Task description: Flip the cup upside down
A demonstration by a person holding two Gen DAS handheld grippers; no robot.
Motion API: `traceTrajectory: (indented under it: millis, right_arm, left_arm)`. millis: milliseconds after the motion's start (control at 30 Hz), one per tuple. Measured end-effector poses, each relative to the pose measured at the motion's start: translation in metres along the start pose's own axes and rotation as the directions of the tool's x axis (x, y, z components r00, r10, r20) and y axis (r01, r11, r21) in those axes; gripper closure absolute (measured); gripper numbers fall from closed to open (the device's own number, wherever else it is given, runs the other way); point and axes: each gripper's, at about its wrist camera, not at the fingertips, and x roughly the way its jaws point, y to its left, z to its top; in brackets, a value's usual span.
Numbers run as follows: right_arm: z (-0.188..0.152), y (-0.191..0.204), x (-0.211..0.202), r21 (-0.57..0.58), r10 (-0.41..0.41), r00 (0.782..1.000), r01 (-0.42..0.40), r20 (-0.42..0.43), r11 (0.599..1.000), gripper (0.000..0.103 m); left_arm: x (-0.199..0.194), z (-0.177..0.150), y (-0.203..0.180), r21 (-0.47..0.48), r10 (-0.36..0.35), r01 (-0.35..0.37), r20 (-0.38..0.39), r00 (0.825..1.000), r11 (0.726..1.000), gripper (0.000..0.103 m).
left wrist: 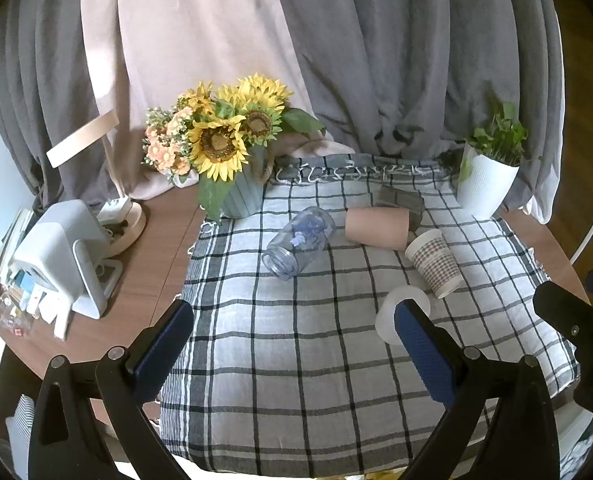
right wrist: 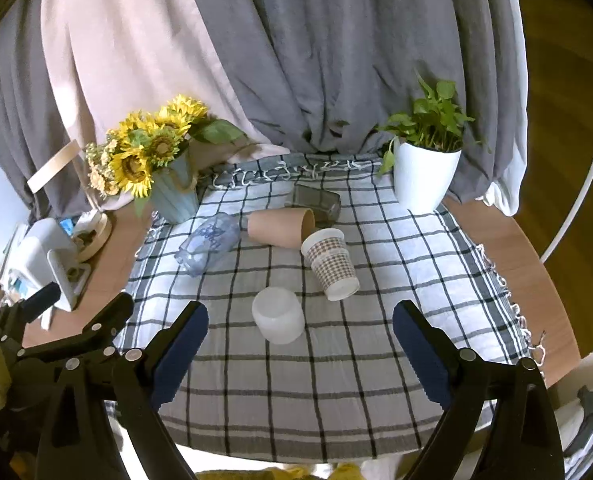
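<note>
Several cups lie on a checked cloth (right wrist: 296,380). A frosted white cup (right wrist: 278,315) stands nearest, rim down; it also shows in the left wrist view (left wrist: 388,316), partly behind a finger. A checked paper cup (right wrist: 330,264) (left wrist: 434,262), a tan cup (right wrist: 282,226) (left wrist: 376,227) and a clear bluish glass (right wrist: 210,244) (left wrist: 300,242) lie on their sides. A dark glass (right wrist: 314,202) (left wrist: 400,200) lies behind them. My left gripper (left wrist: 294,334) is open and empty above the cloth's near left. My right gripper (right wrist: 300,336) is open and empty, just short of the white cup.
A sunflower pot (left wrist: 240,196) (right wrist: 176,194) stands at the back left, a white plant pot (left wrist: 484,188) (right wrist: 424,180) at the back right. A white device (left wrist: 64,256) and clutter sit on the wooden table (left wrist: 152,264) at left. Curtains hang behind.
</note>
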Motion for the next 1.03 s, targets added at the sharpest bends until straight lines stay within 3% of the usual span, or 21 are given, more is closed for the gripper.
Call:
traceTrajectory:
  millis: [1033]
  right_arm:
    - [-0.0045,-0.0008,-0.0067,0.004,0.008,1.0,-0.008,0.017,1.0,0.006]
  left_arm:
    - [-0.0095,0.0052,-0.0028,0.009,0.001,-0.001,0.036,0.999,1.0,0.0]
